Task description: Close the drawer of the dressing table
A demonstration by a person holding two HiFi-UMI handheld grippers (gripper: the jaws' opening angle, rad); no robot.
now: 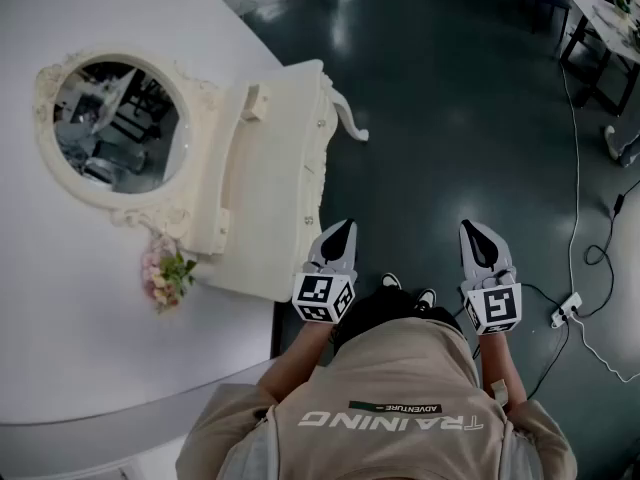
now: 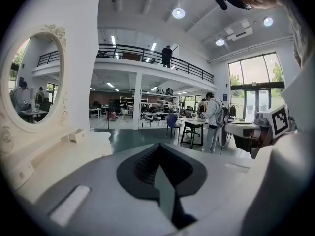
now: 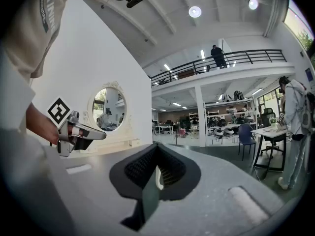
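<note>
The cream dressing table (image 1: 268, 183) stands against the white wall, with its oval mirror (image 1: 115, 128) at the left. Its carved front edge (image 1: 322, 138) looks flush, and I see no drawer standing out. My left gripper (image 1: 340, 236) hangs shut just off the table's near front corner, touching nothing. To its right, my right gripper (image 1: 480, 238) is also shut and hovers over the dark floor. In the left gripper view the shut jaws (image 2: 160, 168) point past the table top (image 2: 54, 156). The right gripper view shows shut jaws (image 3: 156, 173) and the left gripper (image 3: 74, 132) before the mirror (image 3: 108, 107).
A small bunch of flowers (image 1: 165, 273) lies by the table's near end, and a curved table leg (image 1: 350, 118) sticks out onto the floor. A power strip with cables (image 1: 565, 308) lies at the right. A person (image 2: 214, 117) stands by desks farther off.
</note>
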